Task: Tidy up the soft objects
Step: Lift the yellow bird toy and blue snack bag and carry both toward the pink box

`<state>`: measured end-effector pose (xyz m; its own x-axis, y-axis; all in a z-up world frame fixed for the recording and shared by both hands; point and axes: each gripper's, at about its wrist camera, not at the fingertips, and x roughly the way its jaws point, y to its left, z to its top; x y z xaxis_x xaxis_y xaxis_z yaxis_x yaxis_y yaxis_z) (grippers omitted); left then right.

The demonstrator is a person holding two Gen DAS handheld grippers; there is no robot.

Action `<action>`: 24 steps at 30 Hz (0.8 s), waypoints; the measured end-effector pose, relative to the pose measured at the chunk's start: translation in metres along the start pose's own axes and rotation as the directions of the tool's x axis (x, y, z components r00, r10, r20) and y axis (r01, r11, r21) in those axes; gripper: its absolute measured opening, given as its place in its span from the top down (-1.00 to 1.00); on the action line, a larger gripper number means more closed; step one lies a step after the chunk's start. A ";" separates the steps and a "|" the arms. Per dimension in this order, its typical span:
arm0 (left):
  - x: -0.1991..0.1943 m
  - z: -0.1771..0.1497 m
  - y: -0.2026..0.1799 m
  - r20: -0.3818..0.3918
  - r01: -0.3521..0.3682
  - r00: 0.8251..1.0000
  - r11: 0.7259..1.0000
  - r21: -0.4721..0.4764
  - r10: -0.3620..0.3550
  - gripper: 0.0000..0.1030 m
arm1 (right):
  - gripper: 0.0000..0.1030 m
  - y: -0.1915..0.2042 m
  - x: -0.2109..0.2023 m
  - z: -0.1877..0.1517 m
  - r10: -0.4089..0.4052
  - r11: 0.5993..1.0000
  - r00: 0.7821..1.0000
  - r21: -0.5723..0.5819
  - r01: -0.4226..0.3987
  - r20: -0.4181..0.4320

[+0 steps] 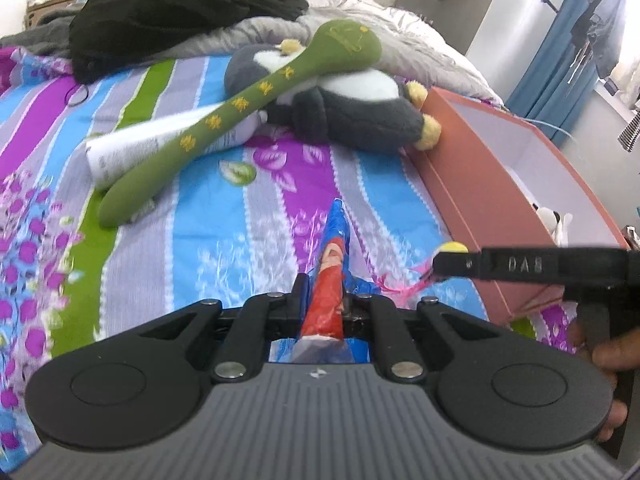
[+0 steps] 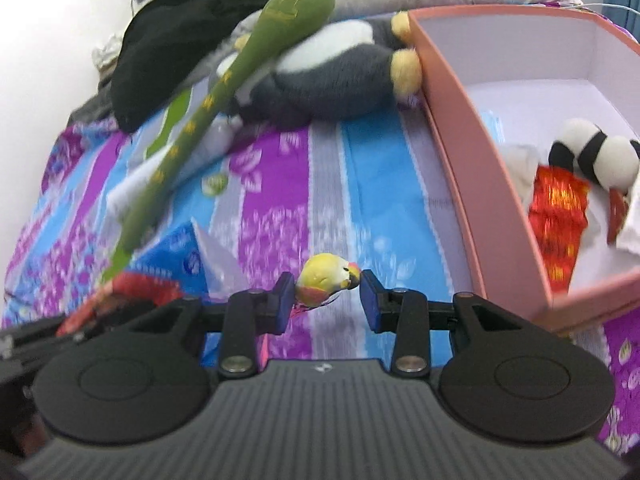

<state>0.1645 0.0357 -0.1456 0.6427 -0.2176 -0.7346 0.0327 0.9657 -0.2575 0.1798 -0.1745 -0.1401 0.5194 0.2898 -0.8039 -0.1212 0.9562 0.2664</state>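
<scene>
A blue and red foil packet (image 1: pixel 326 280) is clamped between the closed fingers of the left gripper (image 1: pixel 324 300), its far tip reaching out over the striped floral bedsheet (image 1: pixel 224 240). In the right wrist view, a small yellow toy bird (image 2: pixel 326 285) is seen between the blue pads (image 2: pixel 370 300) of the right gripper (image 2: pixel 326 300), whose fingers are spread apart; the bird's tail end touches the left pad, while a narrow gap is left at its beak. Just beyond the right gripper, to its right, a pink box (image 2: pixel 472 168) is set on the sheet, and a panda plush (image 2: pixel 596 152) and a shiny red packet (image 2: pixel 560 216) are held inside it. Farther out, a grey and white penguin plush (image 1: pixel 344 104) is lain against the far corner of the box, with a long green plush stick (image 1: pixel 224 120) resting across it and across a white tube (image 1: pixel 132 152). Behind these, a black garment (image 1: pixel 172 12) is piled on a grey quilt (image 1: pixel 400 36).
</scene>
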 end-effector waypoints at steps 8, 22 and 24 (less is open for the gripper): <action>-0.013 -0.009 -0.002 -0.010 0.005 1.000 1.000 -0.027 -0.005 0.75 | 0.24 0.006 -0.021 -0.018 -0.012 0.999 1.000 -0.031 0.013 0.021; -0.039 0.041 -0.044 0.050 0.052 0.997 0.998 0.029 -0.054 0.75 | 0.24 0.002 -0.092 0.015 0.005 0.996 0.979 -0.085 0.012 0.203; -0.043 0.052 -0.050 0.065 0.074 0.995 0.997 0.036 -0.076 0.75 | 0.24 0.000 -0.101 0.020 0.004 0.997 0.974 -0.080 0.015 0.228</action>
<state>0.1747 0.0039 -0.0684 0.6866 -0.2808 -0.6706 0.1076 0.9515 -0.2883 0.1447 -0.2043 -0.0479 0.6983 0.2765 -0.6603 -0.1810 0.9606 0.2108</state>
